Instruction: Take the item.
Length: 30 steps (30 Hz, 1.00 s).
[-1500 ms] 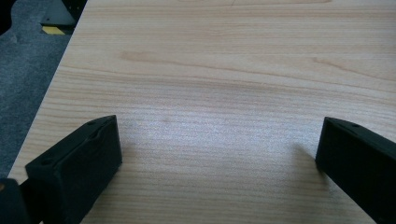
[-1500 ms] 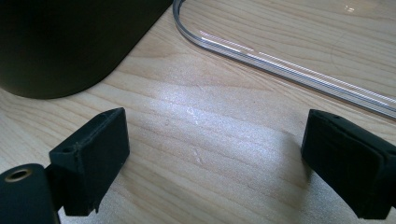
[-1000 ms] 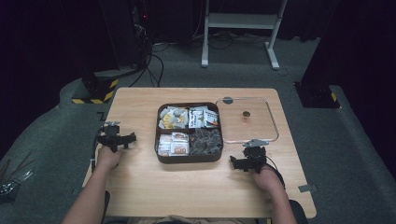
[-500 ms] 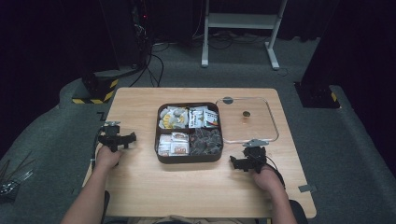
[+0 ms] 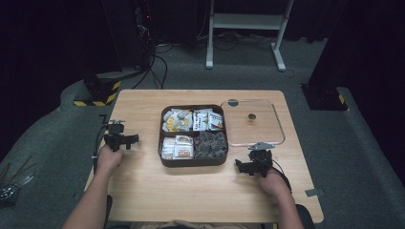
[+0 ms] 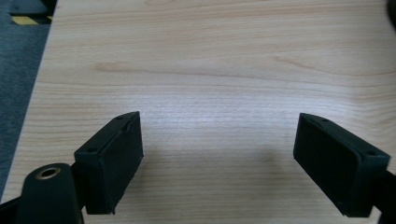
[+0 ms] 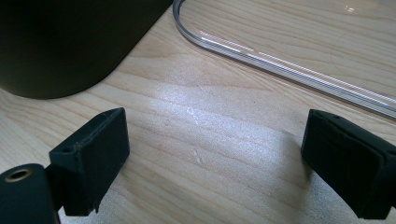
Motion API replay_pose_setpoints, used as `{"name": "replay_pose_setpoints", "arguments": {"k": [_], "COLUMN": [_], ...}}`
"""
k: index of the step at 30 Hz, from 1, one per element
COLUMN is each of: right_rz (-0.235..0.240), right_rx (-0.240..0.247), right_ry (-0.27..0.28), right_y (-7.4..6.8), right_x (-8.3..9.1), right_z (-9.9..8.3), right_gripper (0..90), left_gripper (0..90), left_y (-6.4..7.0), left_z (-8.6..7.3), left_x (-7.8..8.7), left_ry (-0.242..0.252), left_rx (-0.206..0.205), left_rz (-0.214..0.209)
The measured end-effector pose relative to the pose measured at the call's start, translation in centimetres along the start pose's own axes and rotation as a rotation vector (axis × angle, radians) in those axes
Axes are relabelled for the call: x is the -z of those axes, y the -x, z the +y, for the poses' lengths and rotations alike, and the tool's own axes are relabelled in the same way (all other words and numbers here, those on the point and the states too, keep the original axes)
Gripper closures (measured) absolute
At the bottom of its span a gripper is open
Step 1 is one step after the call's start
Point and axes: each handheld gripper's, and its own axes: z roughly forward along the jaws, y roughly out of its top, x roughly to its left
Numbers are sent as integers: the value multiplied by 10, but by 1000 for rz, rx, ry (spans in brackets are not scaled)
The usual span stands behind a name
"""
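A dark four-compartment tray [image 5: 193, 161] is found at the desk's [image 5: 143, 191] centre, filled with small wrapped packets, judged light and crushable. A clear lid [image 5: 274, 121], judged stiff, slippery and best gripped by its rim, lies beside it toward the right edge. Left gripper [image 5: 120, 139] and right gripper [image 5: 250, 164] are held agape, empty.

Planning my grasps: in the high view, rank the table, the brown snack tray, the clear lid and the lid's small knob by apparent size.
1. Table, largest.
2 and 3. Snack tray and clear lid: footprints look alike, so unranked.
4. Knob, smallest.
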Motion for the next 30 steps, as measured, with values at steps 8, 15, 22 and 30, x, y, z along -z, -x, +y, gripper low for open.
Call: {"name": "replay_pose_setpoints", "arguments": {"k": [8, 15, 22, 30], "right_rz": [0, 0, 0, 0], "right_rx": [0, 0, 0, 0], "right_ry": [0, 0, 0, 0], "right_y": [0, 0, 0, 0], "right_x": [0, 0, 0, 0], "right_z": [0, 0, 0, 0], "right_gripper": [76, 76, 77, 77], "left_gripper": [172, 255, 337, 444], "left_y": [4, 3, 5, 16], "left_z": [8, 8, 9, 16], "left_x": [13, 22, 30, 43], "left_ry": [-11, 33, 43, 94], "left_rx": [-35, -97, -148, -199], "left_rz": [-83, -193, -201, -231]}}
